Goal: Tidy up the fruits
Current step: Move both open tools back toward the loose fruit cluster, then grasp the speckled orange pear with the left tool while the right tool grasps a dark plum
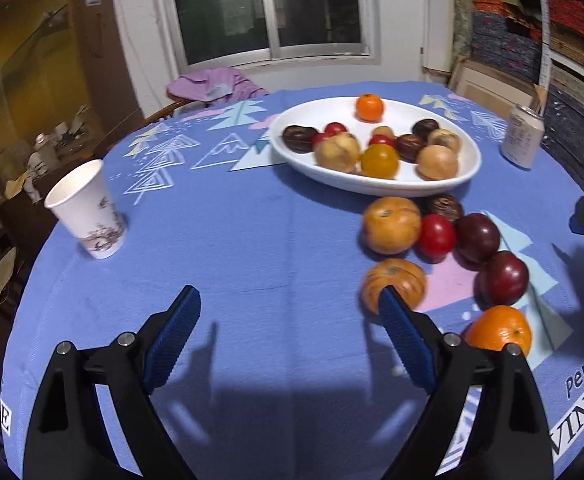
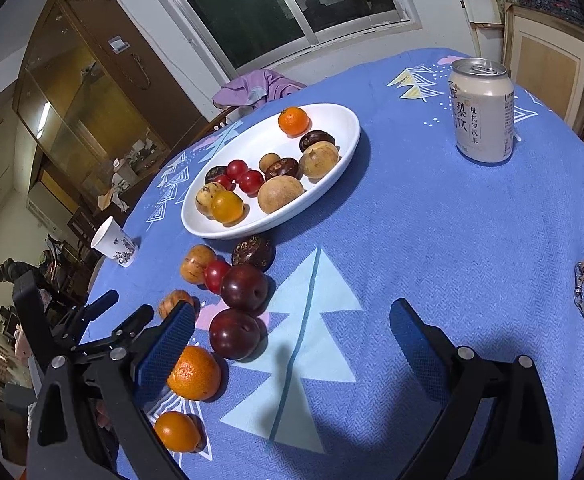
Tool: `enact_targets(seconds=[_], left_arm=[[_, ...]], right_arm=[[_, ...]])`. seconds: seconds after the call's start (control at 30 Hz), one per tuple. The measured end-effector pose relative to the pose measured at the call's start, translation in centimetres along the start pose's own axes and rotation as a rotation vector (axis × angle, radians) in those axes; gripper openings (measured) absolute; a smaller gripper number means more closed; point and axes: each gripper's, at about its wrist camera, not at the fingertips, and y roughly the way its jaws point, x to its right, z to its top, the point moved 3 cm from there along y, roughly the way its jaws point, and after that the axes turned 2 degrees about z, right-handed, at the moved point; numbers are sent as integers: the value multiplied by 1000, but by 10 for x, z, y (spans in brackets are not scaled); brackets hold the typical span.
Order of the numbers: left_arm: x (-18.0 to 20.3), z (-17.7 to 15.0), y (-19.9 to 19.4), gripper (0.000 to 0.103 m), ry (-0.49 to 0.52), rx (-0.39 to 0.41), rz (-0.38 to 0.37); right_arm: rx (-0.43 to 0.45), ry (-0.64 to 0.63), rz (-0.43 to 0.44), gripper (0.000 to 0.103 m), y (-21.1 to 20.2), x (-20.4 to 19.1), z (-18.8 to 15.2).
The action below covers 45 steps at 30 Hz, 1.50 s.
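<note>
The step in hand is judged to be the collecting of loose fruits into the white plate (image 1: 376, 190), where many fruits are already gathered. Several fruits are seen on the blue tablecloth (image 1: 231, 240) in front of the plate: a striped orange fruit (image 1: 396, 280), two dark plums (image 2: 244, 287), a red tomato (image 1: 436, 236) and an orange (image 2: 193, 374). The left gripper (image 1: 292, 340) is held with its jaws wide apart and nothing between them; the striped fruit is just beyond its right finger. The right gripper (image 2: 292, 344) is also spread and empty. For the next move, one gripper probably must be centred around a loose fruit and closed gently.
</note>
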Motion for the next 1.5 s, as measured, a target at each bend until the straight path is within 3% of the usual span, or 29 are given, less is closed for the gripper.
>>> enact_targets(seconds=[0.13, 0.23, 0.37, 0.5, 0.67, 0.7, 0.77, 0.8, 0.9, 1.2, 1.3, 1.5], left_arm=[[-6, -4, -3, 89, -27, -7, -22], [11, -5, -13, 89, 38, 31, -75], [35, -11, -15, 89, 126, 46, -81], [45, -14, 0, 89, 151, -7, -100], [42, -6, 23, 89, 95, -83, -128], [39, -6, 24, 86, 75, -94, -149], [34, -8, 24, 69, 45, -102, -199], [33, -10, 24, 55, 44, -111, -231], [36, -11, 22, 38, 59, -102, -236], [33, -7, 27, 43, 34, -104, -229], [32, -7, 29, 62, 32, -110, -190], [29, -5, 29, 61, 17, -110, -184]], right_arm=[[2, 0, 1, 99, -1, 0, 0], [4, -10, 2, 99, -1, -1, 0], [10, -39, 6, 99, -3, -7, -1], [2, -44, -2, 99, 0, -8, -3], [-3, -50, -9, 99, 4, -8, -4], [-5, -53, -9, 99, 5, -9, -3], [-7, -59, -1, 99, 5, -10, -4], [-7, -67, 2, 99, 5, -11, -4], [-4, -84, 1, 99, 5, -15, -6], [-25, -120, -12, 99, 14, -21, -13], [-49, -137, 2, 99, 21, -26, -18], [-98, -91, 92, 97, 33, -29, -25]])
